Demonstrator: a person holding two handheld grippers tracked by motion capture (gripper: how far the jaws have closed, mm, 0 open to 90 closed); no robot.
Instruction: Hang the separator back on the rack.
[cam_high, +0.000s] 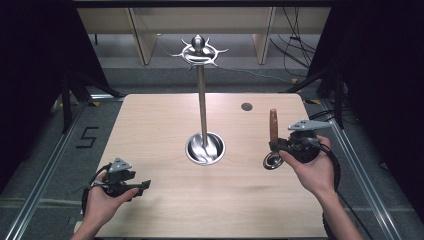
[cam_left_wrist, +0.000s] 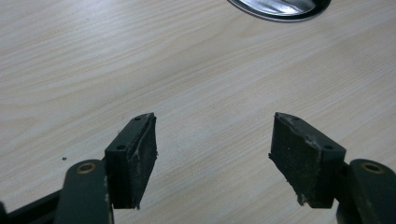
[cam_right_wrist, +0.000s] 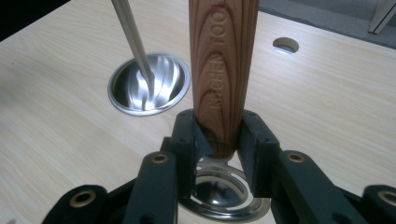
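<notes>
- On the light wooden table (cam_high: 165, 210), the near half lay bare, with wide open board between the two hands and clear margin along the left and near edges.
- At the table's centre stood a metal stand (cam_high: 202, 100), its thin upright pole rising from a round, shiny, dished base (cam_high: 205, 148) and ending in a crown of curved hooks (cam_high: 199, 51) that hung past the far edge in the high view.
- The dished base (cam_right_wrist: 148, 84) held nothing but the foot of the pole.
- The right gripper (cam_high: 280, 145), held in the right hand (cam_high: 312, 170) close to the table's right edge, was clamped on a wooden handle (cam_high: 273, 125) that stood upright; in the right gripper view both jaws pressed the handle (cam_right_wrist: 223, 70) at its lower end.
- The handle showed reddish-brown grain with letters stamped along its length, and a round polished metal head (cam_right_wrist: 219, 193) lay directly beneath it on the board, just right of the stand's base.
- The left gripper (cam_high: 145, 186), held in the left hand (cam_high: 102, 200) near the front left corner, had its jaws spread apart over bare wood, its pads (cam_left_wrist: 140, 154) grasping nothing.
- A small round hole (cam_high: 246, 106) sat in the board toward the far right.
</notes>
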